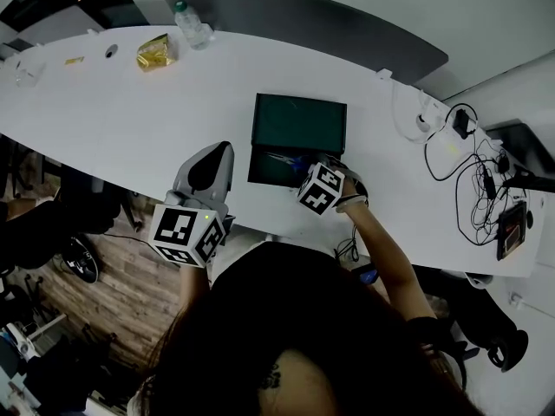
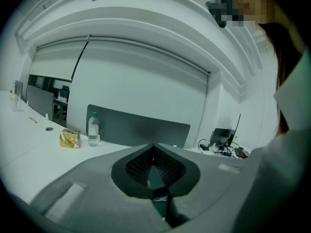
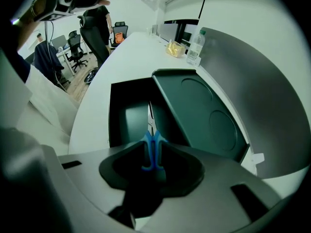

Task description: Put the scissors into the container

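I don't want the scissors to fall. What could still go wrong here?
The handles of the scissors sit between the open jaws of the right tool, blades down in the container. Pulling away crookedly might snag them and drag them out. The lid stands open right beside the tool, so a bump could knock it shut or shove the container, which sits near the edge of the table.

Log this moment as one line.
right gripper: jaws apart around scissors handles | scissors: blades inside open container | left gripper: jaws together, empty
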Action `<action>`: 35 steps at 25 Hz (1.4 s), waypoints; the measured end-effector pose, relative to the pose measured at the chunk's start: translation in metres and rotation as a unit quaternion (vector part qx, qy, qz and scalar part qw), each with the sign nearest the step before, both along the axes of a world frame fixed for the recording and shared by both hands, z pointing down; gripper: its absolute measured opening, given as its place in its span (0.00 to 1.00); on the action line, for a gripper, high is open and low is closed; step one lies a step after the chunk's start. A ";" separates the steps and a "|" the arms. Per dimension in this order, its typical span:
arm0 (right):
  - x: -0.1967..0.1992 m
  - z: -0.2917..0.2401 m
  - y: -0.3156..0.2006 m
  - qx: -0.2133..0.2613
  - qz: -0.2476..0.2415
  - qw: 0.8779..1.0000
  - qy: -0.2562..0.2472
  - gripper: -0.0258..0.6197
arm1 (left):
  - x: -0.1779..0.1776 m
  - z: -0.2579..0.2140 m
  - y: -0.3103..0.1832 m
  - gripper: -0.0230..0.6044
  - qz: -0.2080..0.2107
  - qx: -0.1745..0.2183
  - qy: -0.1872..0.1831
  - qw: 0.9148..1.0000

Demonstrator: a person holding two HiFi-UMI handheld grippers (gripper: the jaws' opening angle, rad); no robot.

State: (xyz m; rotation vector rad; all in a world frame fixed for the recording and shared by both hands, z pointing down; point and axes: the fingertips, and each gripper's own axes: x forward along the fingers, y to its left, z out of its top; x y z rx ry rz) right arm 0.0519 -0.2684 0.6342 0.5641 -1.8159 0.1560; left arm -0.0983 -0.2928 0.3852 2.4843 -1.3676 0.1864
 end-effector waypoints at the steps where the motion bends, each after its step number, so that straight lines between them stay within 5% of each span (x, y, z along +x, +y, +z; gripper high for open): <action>1: 0.000 -0.003 0.001 0.002 0.003 1.000 -0.005 0.22 | 0.001 -0.001 0.002 0.05 0.001 0.001 0.000 1.000; 19: 0.002 -0.061 0.012 0.079 0.085 0.988 -0.106 0.14 | 0.034 -0.012 0.042 0.05 0.030 0.013 -0.009 0.999; 35: 0.016 -0.119 0.026 0.175 0.168 0.944 -0.224 0.05 | 0.058 -0.022 0.080 0.05 0.035 0.032 -0.017 0.999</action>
